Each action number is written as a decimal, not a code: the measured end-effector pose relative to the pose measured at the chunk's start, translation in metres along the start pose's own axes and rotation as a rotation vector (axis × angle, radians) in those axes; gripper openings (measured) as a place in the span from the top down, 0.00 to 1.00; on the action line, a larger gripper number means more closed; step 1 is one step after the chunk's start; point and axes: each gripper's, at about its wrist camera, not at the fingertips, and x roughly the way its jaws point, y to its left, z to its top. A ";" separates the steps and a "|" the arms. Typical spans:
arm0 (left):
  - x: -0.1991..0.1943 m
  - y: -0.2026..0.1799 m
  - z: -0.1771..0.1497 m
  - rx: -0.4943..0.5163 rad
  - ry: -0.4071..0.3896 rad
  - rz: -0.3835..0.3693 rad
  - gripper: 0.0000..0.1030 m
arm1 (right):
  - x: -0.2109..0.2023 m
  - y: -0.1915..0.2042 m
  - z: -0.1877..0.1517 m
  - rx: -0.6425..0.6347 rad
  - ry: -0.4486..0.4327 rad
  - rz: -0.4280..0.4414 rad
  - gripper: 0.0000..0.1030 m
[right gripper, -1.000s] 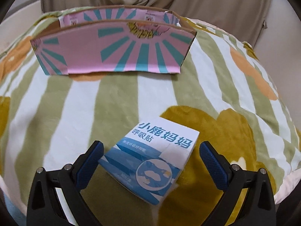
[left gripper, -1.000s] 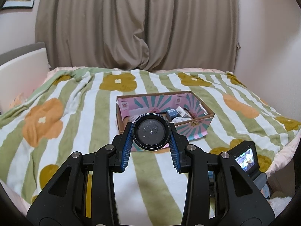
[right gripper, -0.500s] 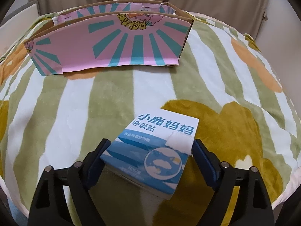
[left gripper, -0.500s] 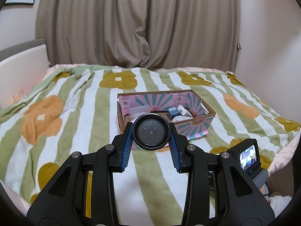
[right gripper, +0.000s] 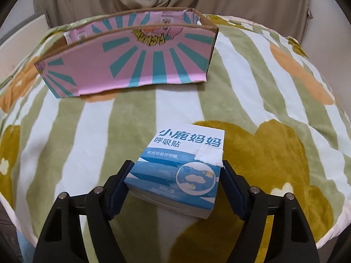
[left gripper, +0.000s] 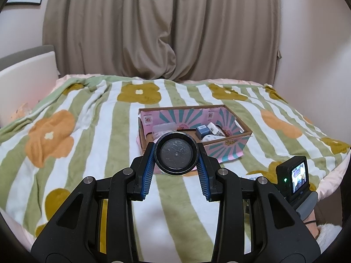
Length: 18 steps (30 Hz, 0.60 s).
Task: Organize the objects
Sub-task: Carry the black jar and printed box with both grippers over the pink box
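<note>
Blue-white carton (right gripper: pixel 179 171) on blanket; round dark-lidded jar (left gripper: pixel 175 152) before pink box (left gripper: pixel 226 146)

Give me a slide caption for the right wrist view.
Right tongs grip a blue and white box on the striped blanket, facing the pink carton.

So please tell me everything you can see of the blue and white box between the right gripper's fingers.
The box is a small carton, white on top with blue Chinese lettering, blue below with a cloud picture. A torn white patch marks its right edge. It lies flat on the blanket, turned slightly, with the right gripper closed on its sides.
</note>
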 end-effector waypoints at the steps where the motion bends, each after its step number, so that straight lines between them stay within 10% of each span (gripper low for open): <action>1: 0.000 0.000 0.000 0.000 0.000 0.000 0.68 | -0.002 0.000 0.001 0.005 -0.005 0.012 0.30; 18: -0.005 0.000 0.008 -0.001 -0.023 0.012 0.68 | -0.084 0.001 0.040 0.018 -0.244 0.119 0.31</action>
